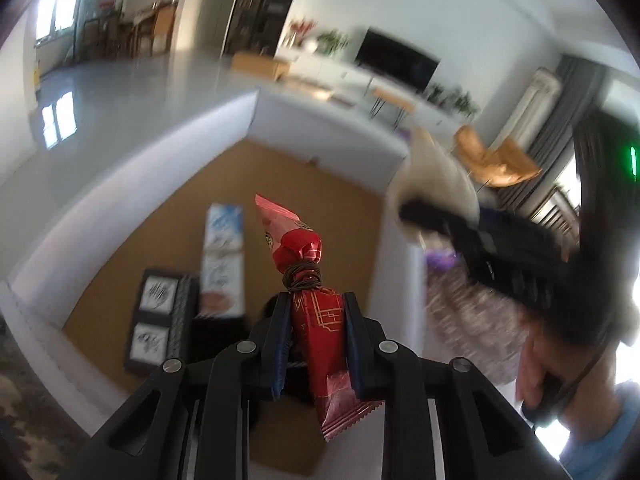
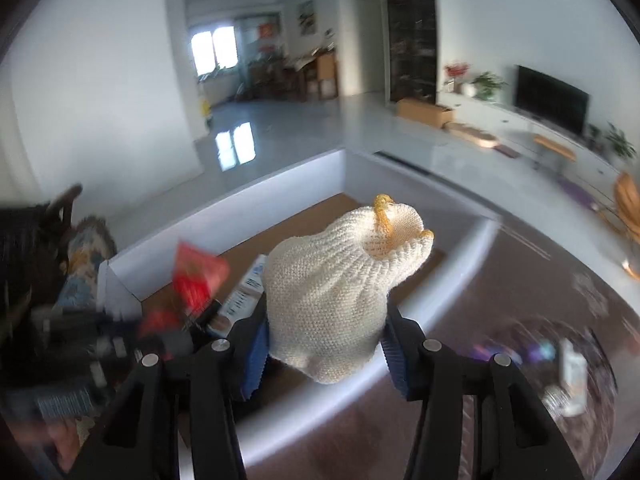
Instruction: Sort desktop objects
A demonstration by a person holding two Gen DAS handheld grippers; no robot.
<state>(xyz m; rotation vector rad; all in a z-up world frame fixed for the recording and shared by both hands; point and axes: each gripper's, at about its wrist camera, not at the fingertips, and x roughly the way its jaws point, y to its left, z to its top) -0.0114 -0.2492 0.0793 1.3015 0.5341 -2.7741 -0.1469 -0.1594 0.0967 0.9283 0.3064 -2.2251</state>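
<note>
My left gripper (image 1: pixel 318 308) is shut on a red snack packet (image 1: pixel 316 320) tied with a brown band, held above a white-walled box with a cardboard floor (image 1: pixel 280 176). My right gripper (image 2: pixel 324 332) is shut on a cream knitted glove (image 2: pixel 332 288) with a yellow cuff edge, held over the same box (image 2: pixel 280 196). In the left wrist view the right gripper (image 1: pixel 500 248) and glove (image 1: pixel 436 184) appear blurred at the right. In the right wrist view the red packet (image 2: pixel 198 276) is a blur at the left.
In the box lie a black framed tray (image 1: pixel 156 320) and a white-blue flat pack (image 1: pixel 222 256), also seen in the right wrist view (image 2: pixel 244 300). A dark patterned tabletop (image 2: pixel 520 320) with small items lies right of the box. A hand (image 1: pixel 540 368) grips the right handle.
</note>
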